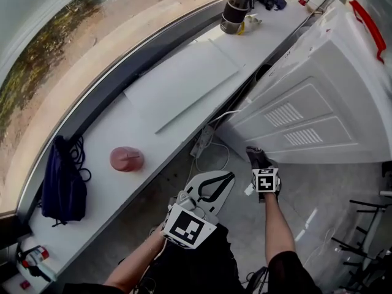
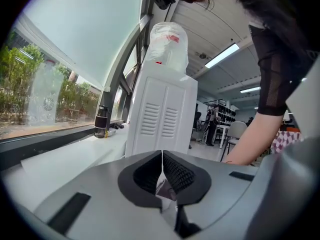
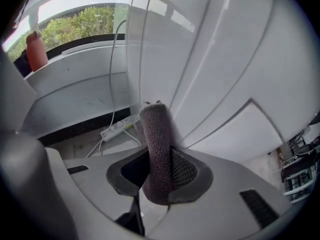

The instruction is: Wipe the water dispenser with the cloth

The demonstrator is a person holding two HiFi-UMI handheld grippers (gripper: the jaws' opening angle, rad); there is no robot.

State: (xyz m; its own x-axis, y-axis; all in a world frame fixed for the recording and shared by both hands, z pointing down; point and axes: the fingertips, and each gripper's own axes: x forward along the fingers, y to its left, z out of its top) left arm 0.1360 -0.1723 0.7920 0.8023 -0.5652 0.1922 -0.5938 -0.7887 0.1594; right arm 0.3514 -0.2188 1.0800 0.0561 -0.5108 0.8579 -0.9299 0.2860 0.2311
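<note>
Firstly, the white water dispenser (image 1: 318, 97) fills the right side of the head view, its vented panel facing the camera. A long white tabletop (image 1: 116, 130) runs along the window from the lower left to the top of the frame. On it lie a white sheet (image 1: 184, 81), a dark blue bag (image 1: 61, 188) at the lower left, a dark flask (image 1: 237, 8) at the top and a small pink round thing (image 1: 127, 158). A power strip (image 1: 202, 143) lies on the floor beside the dispenser. The right hand-held gripper (image 1: 256, 157) is clamped on the dark cloth (image 3: 157, 149), which stands up between its jaws close to the dispenser's lower corner; whether it touches there I cannot tell. The left hand-held gripper (image 2: 162, 156) has its jaws together and holds nothing.
</note>
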